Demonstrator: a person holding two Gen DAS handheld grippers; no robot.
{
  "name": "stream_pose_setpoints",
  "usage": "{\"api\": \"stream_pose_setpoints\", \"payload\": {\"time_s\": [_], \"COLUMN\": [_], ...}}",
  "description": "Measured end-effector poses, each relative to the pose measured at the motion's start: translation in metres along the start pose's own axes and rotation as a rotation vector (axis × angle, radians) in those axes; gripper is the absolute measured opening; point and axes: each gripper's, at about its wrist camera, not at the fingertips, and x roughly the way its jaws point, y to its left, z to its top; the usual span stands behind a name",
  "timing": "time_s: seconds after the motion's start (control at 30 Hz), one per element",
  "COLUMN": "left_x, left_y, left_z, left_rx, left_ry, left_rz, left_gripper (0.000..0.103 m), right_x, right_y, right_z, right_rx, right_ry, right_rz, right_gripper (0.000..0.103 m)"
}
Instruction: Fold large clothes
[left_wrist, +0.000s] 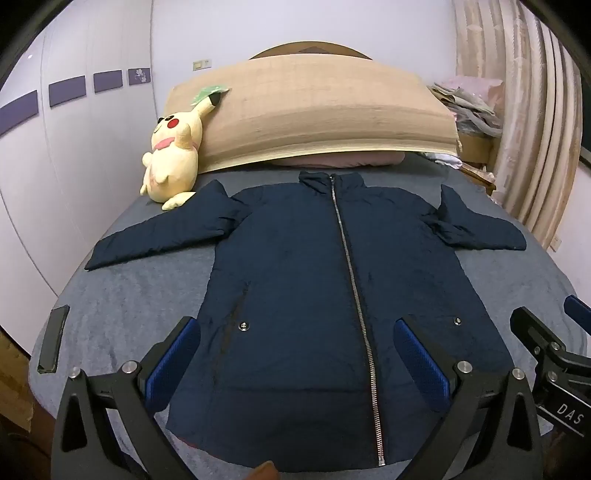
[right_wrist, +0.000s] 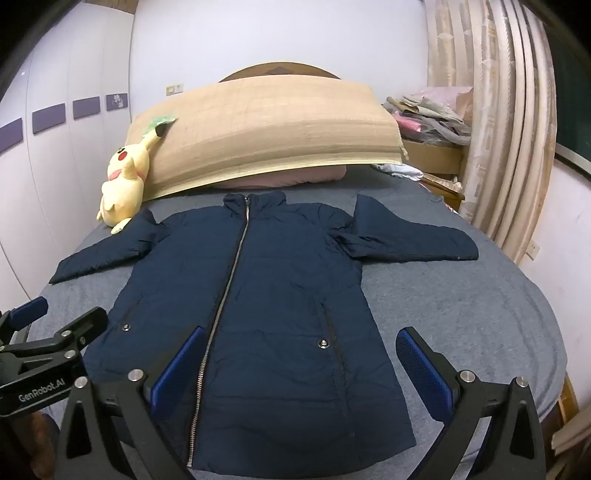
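While both claws gape over the jacket (left_wrist: 295, 266), only the left view shows a black slab (left_wrist: 53, 339)

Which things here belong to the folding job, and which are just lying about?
For the job:
jacket, spread flat and zipped
left tool, open
right tool, open
bed, the work surface

Lying about:
plush toy
mat at the headboard
pink pillow
dark case at the bed's edge
clothes pile
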Motion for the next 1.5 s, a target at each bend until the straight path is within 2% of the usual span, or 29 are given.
{"api": "stream_pose_setpoints", "payload": {"time_s": [1.5], "left_x": [0.0043], "left_y": [-0.0018], "left_z": [-0.0058], "left_rx": [0.002], "left_ry": [0.014], "left_rz": [0.003], "left_gripper": [0.103], "right_x": [0.0016], "right_y": [-0.0013], "right_z": [-0.0024], "right_rx": [0.006], "right_ry": [0.007], "right_rz": [-0.004], "right_gripper": [0.103]}}
